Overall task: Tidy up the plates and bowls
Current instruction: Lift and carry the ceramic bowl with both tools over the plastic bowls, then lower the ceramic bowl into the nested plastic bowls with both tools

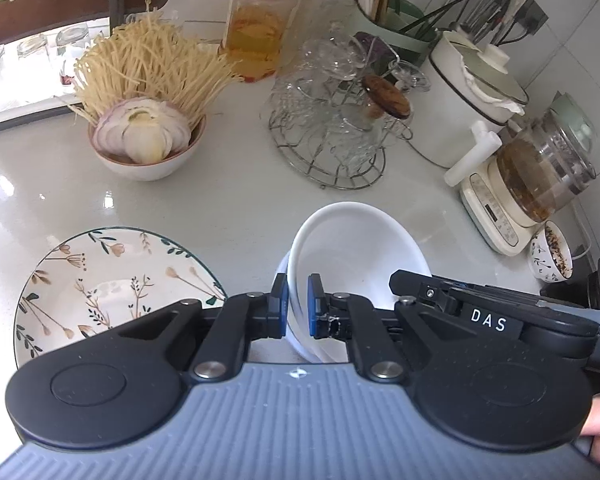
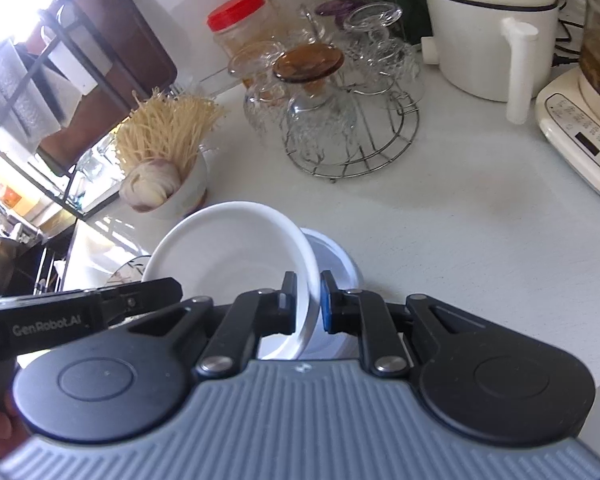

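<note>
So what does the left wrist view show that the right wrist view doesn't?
Only the left wrist view shows the whole floral plate, the small patterned cup by the kettle base and the hanging utensils. Only the right wrist view shows the black metal shelf rack at its left edge. Both show two white bowls, each gripper shut on a rim, left gripper and right gripper, plus the noodle bowl, the red-lidded jar and the wire glass rack.

Daylight blows out my right view's top-left corner; counter [image 1: 228, 200] glares; fisheye bends edges; focus sharp.
</note>
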`<state>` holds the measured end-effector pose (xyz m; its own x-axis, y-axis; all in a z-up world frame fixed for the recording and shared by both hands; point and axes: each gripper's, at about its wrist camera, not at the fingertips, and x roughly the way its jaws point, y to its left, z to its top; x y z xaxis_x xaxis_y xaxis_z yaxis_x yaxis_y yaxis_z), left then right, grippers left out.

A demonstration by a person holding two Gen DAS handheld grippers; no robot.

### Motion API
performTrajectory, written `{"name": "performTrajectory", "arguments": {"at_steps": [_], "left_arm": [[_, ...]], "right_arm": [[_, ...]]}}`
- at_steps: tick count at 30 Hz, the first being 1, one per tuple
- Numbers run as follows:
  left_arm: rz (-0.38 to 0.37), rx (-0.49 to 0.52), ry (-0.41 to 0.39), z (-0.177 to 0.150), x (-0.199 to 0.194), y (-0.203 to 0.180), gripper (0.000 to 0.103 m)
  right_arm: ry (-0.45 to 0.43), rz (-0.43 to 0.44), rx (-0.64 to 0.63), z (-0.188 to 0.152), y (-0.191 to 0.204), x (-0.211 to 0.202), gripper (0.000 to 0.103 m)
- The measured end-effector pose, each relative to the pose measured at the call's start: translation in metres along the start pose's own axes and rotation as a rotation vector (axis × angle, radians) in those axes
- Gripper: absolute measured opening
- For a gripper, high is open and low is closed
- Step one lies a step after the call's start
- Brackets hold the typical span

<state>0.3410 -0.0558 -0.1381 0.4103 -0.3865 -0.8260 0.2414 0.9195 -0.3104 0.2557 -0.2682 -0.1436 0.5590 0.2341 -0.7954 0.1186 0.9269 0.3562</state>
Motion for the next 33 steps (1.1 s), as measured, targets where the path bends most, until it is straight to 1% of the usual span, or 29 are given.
{"name": "performTrajectory", "arguments": {"at_steps": [4, 7, 11, 15, 17, 18, 19, 20, 21, 22, 25, 28, 31, 33], "left_arm": [[0.008, -0.014, 0.026, 0.001, 0.005, 0.001, 0.010], [0.007, -0.008, 0.018, 0.001, 0.006, 0.000, 0.010], [-0.004, -0.027, 0.029, 0.000, 0.012, 0.002, 0.010], [0.000, -0.040, 0.032, 0.001, 0.015, 0.003, 0.010], [0.015, -0.040, 0.034, 0.001, 0.016, 0.004, 0.011], [0.018, -0.043, 0.036, 0.002, 0.016, 0.005, 0.012], [0.022, -0.050, 0.040, 0.001, 0.017, 0.007, 0.016], [0.023, -0.055, 0.052, 0.001, 0.018, 0.008, 0.021], [0.027, -0.059, 0.065, 0.001, 0.020, 0.010, 0.032], [0.038, -0.069, 0.067, 0.000, 0.021, 0.012, 0.040], [0.039, -0.070, 0.069, 0.000, 0.021, 0.015, 0.041], [0.037, -0.067, 0.061, 0.000, 0.019, 0.016, 0.041], [0.030, -0.074, 0.053, 0.000, 0.017, 0.018, 0.042], [0.025, -0.078, 0.054, 0.000, 0.018, 0.018, 0.042]], "right_arm": [[0.007, -0.009, -0.009, 0.000, 0.002, 0.004, 0.016], [-0.002, -0.010, -0.005, -0.002, 0.001, 0.002, 0.016], [0.025, -0.007, 0.035, -0.003, -0.007, 0.013, 0.016], [0.030, -0.005, 0.044, -0.003, -0.010, 0.016, 0.016], [0.032, -0.004, 0.049, -0.001, -0.011, 0.017, 0.017], [0.033, 0.003, 0.051, 0.000, -0.011, 0.017, 0.025], [0.029, 0.019, 0.056, 0.000, -0.012, 0.016, 0.039], [0.023, 0.037, 0.061, 0.000, -0.012, 0.014, 0.046], [0.012, 0.045, 0.062, 0.000, -0.012, 0.012, 0.057], [-0.001, 0.035, 0.057, 0.000, -0.011, 0.010, 0.063], [-0.016, 0.020, 0.072, 0.001, -0.013, 0.010, 0.063], [-0.015, -0.016, 0.093, 0.002, -0.018, 0.016, 0.063], [0.027, -0.025, 0.119, 0.000, -0.024, 0.027, 0.062], [0.067, -0.011, 0.164, -0.004, -0.029, 0.035, 0.062]]}}
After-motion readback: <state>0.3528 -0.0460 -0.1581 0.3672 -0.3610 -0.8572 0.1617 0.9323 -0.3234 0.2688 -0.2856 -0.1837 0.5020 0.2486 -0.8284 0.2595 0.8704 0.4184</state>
